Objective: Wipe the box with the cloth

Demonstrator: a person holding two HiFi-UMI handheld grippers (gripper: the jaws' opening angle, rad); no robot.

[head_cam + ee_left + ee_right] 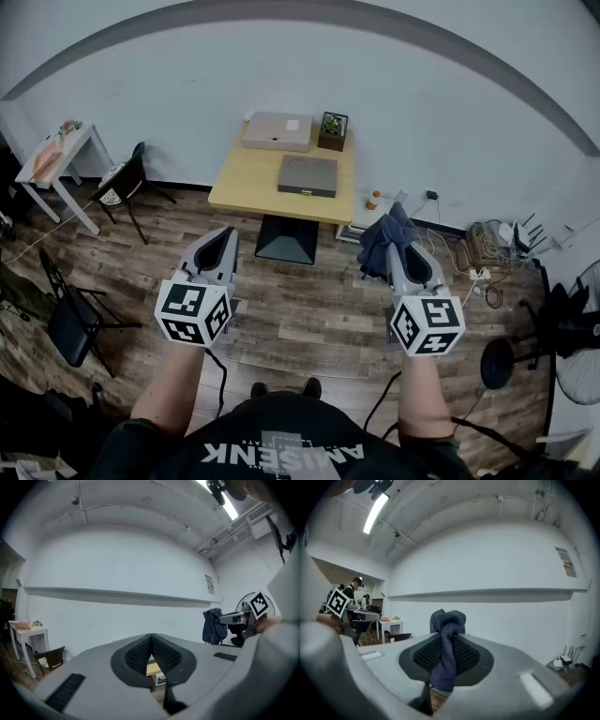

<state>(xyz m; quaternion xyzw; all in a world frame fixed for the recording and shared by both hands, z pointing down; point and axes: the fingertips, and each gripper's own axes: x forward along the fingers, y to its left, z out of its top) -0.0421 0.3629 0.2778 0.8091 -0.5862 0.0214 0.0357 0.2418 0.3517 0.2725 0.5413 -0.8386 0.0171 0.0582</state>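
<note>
The right gripper was clamped on a dark blue cloth, a bunched fold standing above the jaws and a tail hanging below them. The left gripper had its jaws closed tip to tip with nothing between them. Both were held over the wooden floor in the lower half of the head view, well apart from the yellow table in the upper centre, so no wiping had begun. Two boxes lay on that table: a flat grey box nearer the front edge and a tan cardboard box at the back by the wall. Which one the task meant could not be told. The step in hand looked to be the approach. To do it well the person would probably need to step up to the table, bring the hanging cloth flat onto a lid rather than the hard jaw tips, and perhaps steady the box with the free gripper, since a light box might slide. A small potted plant stood just beside the cardboard box and could be knocked. Off the path were a black chair and a white side table at upper left, and tangled cables and a fan at right.
</note>
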